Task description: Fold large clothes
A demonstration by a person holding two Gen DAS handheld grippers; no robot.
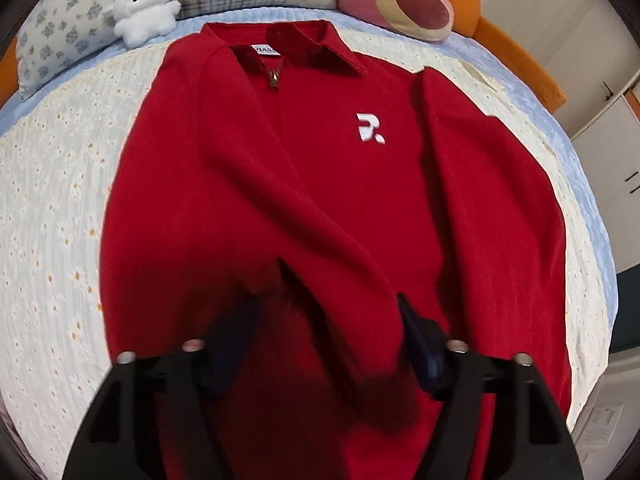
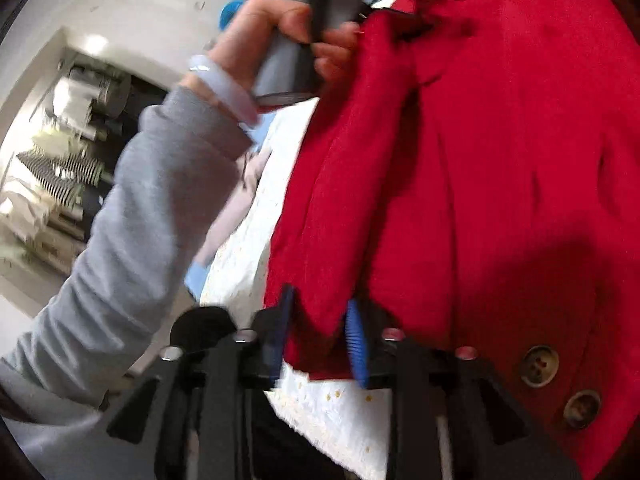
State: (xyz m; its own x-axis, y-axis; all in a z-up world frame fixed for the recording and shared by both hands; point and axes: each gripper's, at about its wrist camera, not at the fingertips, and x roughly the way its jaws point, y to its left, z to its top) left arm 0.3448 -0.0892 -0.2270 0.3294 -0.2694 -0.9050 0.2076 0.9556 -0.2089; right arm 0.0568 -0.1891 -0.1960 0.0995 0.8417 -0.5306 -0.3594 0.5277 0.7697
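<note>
1. Left wrist view: a red jacket lies face up on a bed covered with a white flowered spread, its collar toward the pillows. A white logo marks the chest and a zip pull sits below the neck label. One sleeve is folded slantwise across the front.
2. The left tool hovers over the lower end of that sleeve with its jaws spread wide; the dark fingers stand either side of the cloth and do not press it.
3. A white plush lamb, a flowered pillow and a pink plush toy line the head of the bed.
4. Right wrist view: the right tool has a hanging red edge of the jacket between its blue-padded fingers; blur hides whether the pads press it.
5. Two brown buttons show at lower right. A hand in a grey sleeve grips a handle above.
</note>
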